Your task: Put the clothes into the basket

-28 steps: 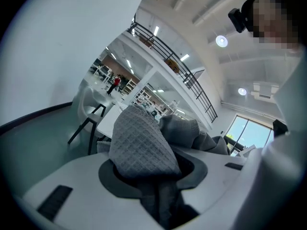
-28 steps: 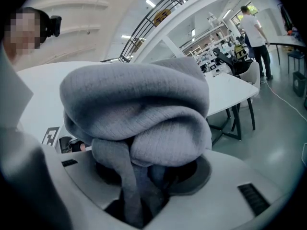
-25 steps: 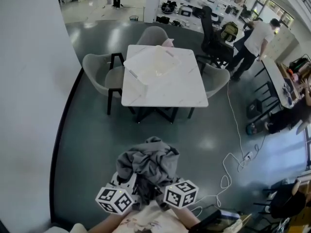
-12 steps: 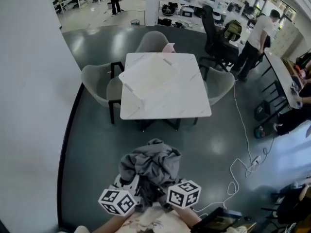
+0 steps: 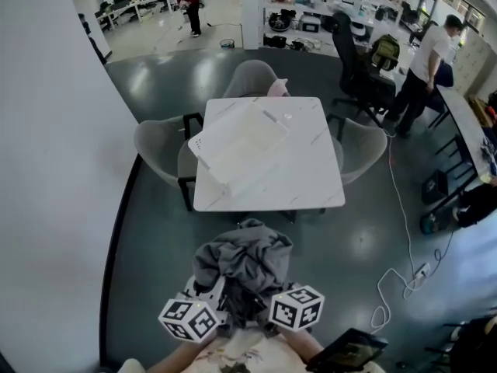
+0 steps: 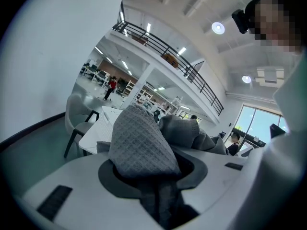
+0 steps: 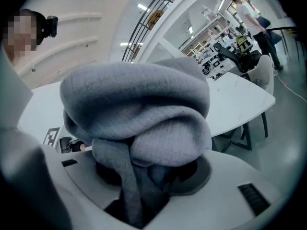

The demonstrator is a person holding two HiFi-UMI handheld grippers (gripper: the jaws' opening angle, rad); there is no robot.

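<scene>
The square white marble tabletop [image 5: 307,181] is drawing nearer. Left gripper [image 6: 156,186] and right gripper [image 7: 144,190] fingers [image 6: 72,176] are pinching crumpled grey knitted clothes [image 5: 242,261], carrying them clear of the floor toward the white rectangular plastic basket [image 5: 233,142].

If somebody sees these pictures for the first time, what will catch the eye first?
A bundle of gray clothes, low in the head view, clamped by both the left gripper and the right gripper. Ahead stands a white table with a white basket on it.
</scene>
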